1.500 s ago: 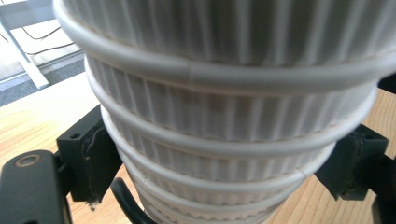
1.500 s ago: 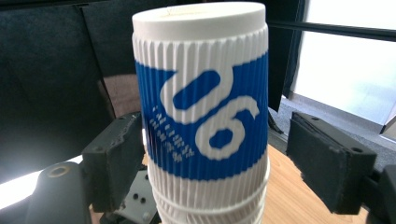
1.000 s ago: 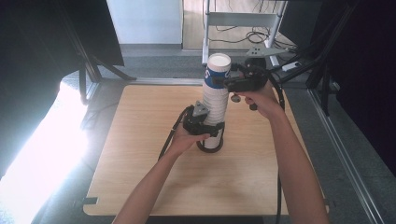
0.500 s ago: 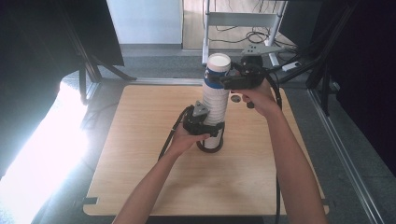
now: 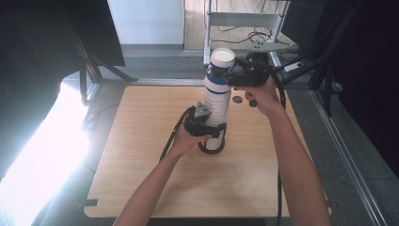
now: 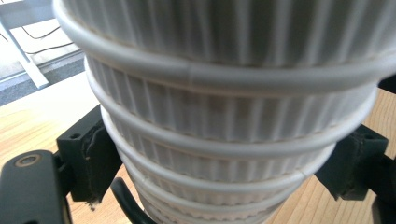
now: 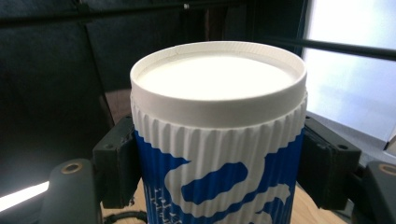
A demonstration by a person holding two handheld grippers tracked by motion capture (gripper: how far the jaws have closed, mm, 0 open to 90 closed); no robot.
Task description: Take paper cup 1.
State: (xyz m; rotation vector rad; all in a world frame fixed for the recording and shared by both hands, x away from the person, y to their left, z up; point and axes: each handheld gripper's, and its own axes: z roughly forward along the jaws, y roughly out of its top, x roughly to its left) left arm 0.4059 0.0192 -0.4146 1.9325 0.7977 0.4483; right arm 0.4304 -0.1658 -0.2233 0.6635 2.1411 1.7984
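A tall stack of ribbed paper cups (image 5: pixel 217 110) stands mid-table with a black ring (image 5: pixel 211 149) around its foot. The topmost cup (image 5: pixel 221 63) is white with blue patches. My left gripper (image 5: pixel 214 134) is shut on the lower part of the stack (image 6: pixel 233 116), one pad (image 6: pixel 88 158) on each side. Coming in from the right, my right gripper (image 5: pixel 225 75) sits at the top of the stack. Its jaws have just been closing, and its pads (image 7: pixel 116 168) now press both sides of the top cup (image 7: pixel 219 140).
The wooden table (image 5: pixel 141 179) has bare room to the left and in front of the stack. A small round dark object (image 5: pixel 237 100) lies behind the stack. A white shelf frame (image 5: pixel 244 19) and dark stands rise beyond the far edge.
The right gripper's jaws have narrowed around the top cup. The left gripper and the stack have stayed in place.
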